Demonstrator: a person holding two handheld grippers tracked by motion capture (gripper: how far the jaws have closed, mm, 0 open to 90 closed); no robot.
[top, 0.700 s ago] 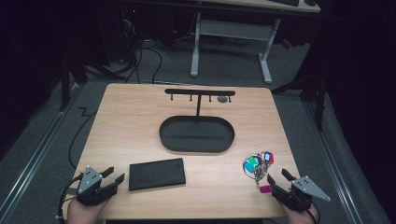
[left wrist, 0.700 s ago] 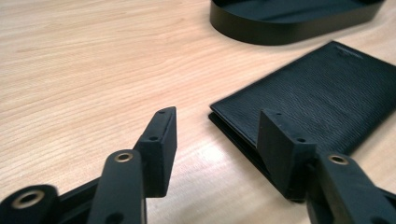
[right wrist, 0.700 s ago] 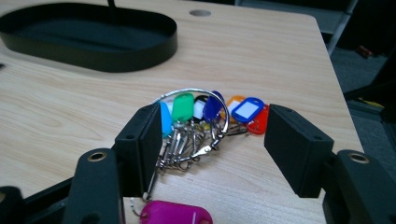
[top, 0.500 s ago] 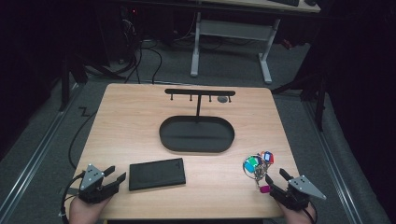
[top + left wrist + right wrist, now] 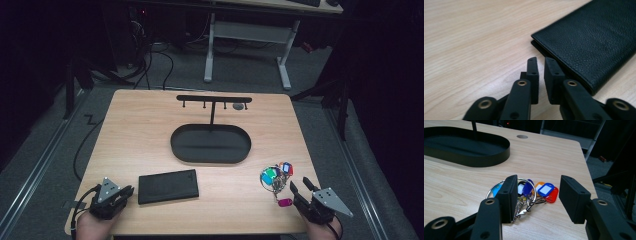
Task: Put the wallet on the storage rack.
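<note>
**Keys ahead of my right tool, wallet beside my left**

From my right tool's own camera its near jaw covers part of the key ring [image 5: 510,186], so I cannot make out how many tags hang on the bunch; the tray's [image 5: 486,157] far end runs off the frame's edge. From my left tool's camera the black wallet [image 5: 594,40] is cut off at the top and right, and its near corner slips behind my jaw.

My right tool [image 5: 299,187] has its jaws apart with nothing between the pads. The bunch of keys [image 5: 276,176] lies on the desk [image 5: 145,140] just ahead of its tips, not touching. My left tool [image 5: 126,191] has its jaws together, a thin slit between them, holding nothing. The wallet lies flat just beside its tips, to their right.
</note>
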